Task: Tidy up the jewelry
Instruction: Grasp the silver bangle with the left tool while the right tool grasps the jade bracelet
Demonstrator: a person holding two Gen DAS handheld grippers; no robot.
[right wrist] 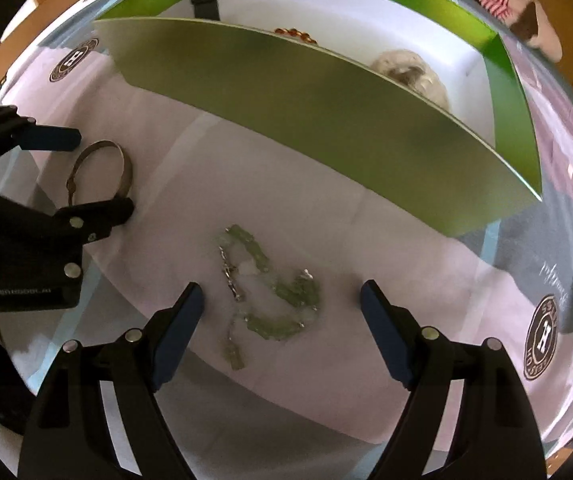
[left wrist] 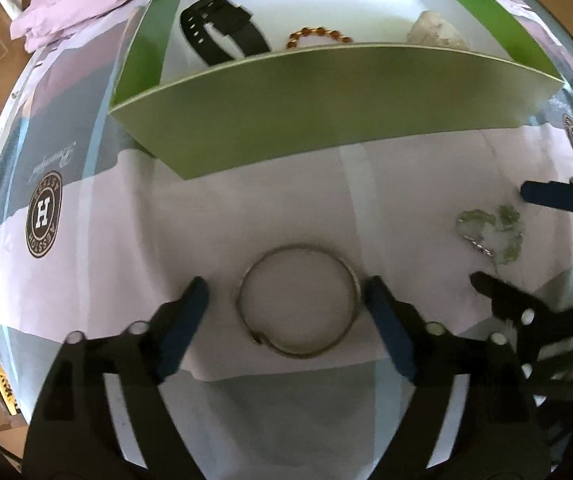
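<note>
Left gripper [left wrist: 284, 300] is spread wide with my thin round metal bangle [left wrist: 299, 301] lying between its fingers, bottom center. Right gripper [right wrist: 282, 300] is wide open too, straddling the pale green beaded bracelet [right wrist: 270, 288]. Green cardboard box [left wrist: 326, 96] fills the top.

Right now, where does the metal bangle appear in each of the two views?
Left wrist view: the metal bangle lies low in the centre, flat on the cloth between the open left claw fingers.
Right wrist view: the bangle sits at the left edge, between the left claw's fingers.
Shared landmark: the green box stands behind it in both views.
</note>
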